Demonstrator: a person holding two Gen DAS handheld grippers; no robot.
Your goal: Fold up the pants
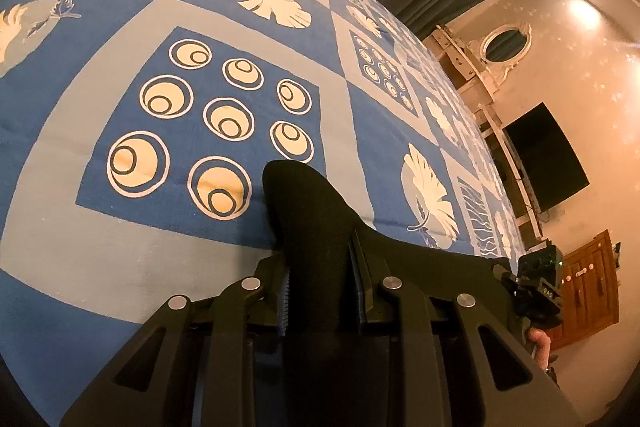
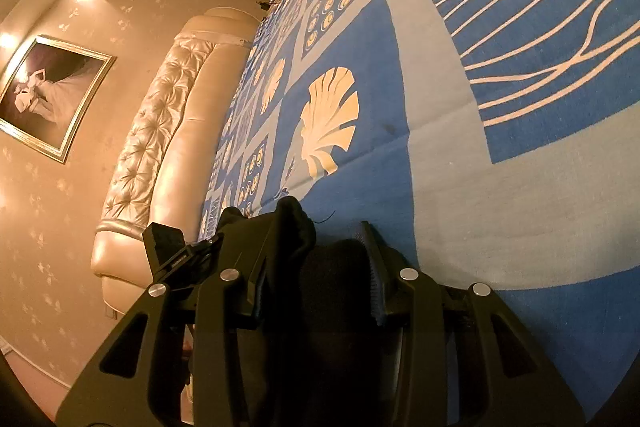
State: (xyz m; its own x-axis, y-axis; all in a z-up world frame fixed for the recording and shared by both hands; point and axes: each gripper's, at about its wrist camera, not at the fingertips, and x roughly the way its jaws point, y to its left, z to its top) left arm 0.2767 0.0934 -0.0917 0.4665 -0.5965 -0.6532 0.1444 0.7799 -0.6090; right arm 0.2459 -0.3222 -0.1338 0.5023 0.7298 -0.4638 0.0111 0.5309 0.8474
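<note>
Fold pants, 2 wrist views. The left gripper (image 1: pixel 316 267) stands nearly closed, its jaws pinching a ridge of the black pants (image 1: pixel 304 211) above the patterned bedspread (image 1: pixel 120 267). The right gripper (image 2: pixel 320 259) stands a little wider, clamped on a thicker bunch of the same cloth, which pokes out past the fingertips. The fabric looks soft, light and limp: it will likely sag between the 2 holds. Grips near hems or the waistband should keep the edges even.
</note>
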